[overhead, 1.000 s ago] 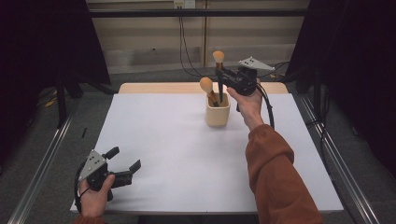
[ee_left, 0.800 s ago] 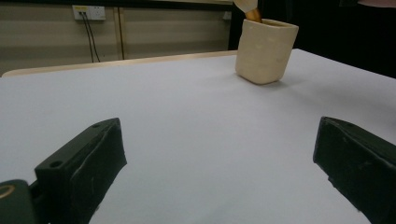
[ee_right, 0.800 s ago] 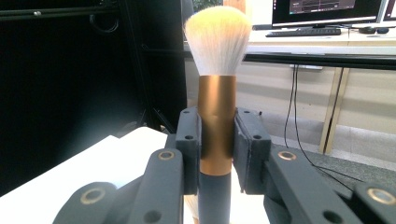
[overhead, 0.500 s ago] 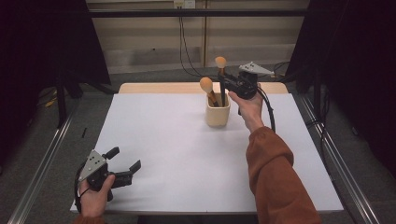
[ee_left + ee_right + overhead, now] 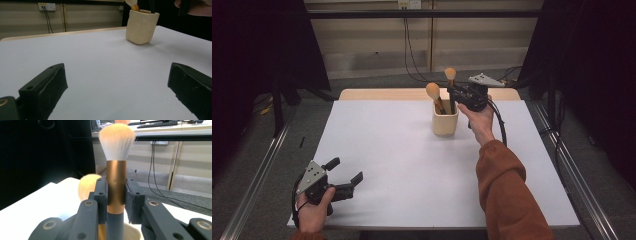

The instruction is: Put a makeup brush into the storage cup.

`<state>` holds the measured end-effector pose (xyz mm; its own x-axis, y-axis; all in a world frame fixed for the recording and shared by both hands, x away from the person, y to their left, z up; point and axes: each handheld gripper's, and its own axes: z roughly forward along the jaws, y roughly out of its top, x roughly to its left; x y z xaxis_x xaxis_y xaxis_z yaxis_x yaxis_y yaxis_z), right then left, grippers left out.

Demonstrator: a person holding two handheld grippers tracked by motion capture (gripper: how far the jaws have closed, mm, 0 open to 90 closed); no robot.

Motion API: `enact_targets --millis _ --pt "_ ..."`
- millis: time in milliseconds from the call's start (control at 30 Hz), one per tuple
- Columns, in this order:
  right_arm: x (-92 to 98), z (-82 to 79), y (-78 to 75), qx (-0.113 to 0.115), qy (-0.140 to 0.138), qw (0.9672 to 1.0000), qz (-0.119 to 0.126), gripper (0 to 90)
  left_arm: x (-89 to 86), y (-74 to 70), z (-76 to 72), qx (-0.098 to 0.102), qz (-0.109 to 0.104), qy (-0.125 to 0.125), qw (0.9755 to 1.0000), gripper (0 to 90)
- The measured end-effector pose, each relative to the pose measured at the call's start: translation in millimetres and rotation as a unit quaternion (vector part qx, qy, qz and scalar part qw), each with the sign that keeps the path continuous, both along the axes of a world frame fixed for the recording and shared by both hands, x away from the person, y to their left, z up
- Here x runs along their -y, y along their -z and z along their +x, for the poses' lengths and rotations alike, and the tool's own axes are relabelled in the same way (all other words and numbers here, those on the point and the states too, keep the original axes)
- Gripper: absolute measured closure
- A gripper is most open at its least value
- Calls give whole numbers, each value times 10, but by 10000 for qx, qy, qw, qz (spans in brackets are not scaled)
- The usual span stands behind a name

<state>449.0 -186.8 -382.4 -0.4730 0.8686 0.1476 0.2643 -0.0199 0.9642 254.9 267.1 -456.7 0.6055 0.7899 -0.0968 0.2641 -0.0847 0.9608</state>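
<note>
A cream cup (image 5: 445, 121) stands on the white table (image 5: 412, 165) toward the far side; the same cup (image 5: 141, 26) appears in the left gripper view. One makeup brush (image 5: 433, 93) leans inside the cup, bristles up. A second makeup brush (image 5: 450, 82) stands upright with its lower end in the cup, and my right gripper (image 5: 454, 96) is shut on its handle. In the right gripper view this brush (image 5: 116, 182) has a copper ferrule squeezed between both pads (image 5: 101, 195), with the cup rim (image 5: 130, 235) below. My left gripper (image 5: 347, 176) rests open near the table's front left corner.
Black cables (image 5: 409, 47) hang down the wall behind the table. Metal rails (image 5: 259, 175) run along both sides of the table. Dark curtains flank the scene.
My right gripper has sunk with the brush, so the brush's lower end now sits deeper in the cup. The left gripper has stayed put.
</note>
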Motion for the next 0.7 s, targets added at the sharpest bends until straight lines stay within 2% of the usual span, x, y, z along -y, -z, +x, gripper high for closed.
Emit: enact_targets --millis 467,700 --pt "-77 2 139 -68 -18 10000 -39 749 0 0 -3 -9 25 25 10000 21" --pt "-32 -14 243 -158 58 9998 -58 749 8 1 -1 -8 34 36 10000 21"
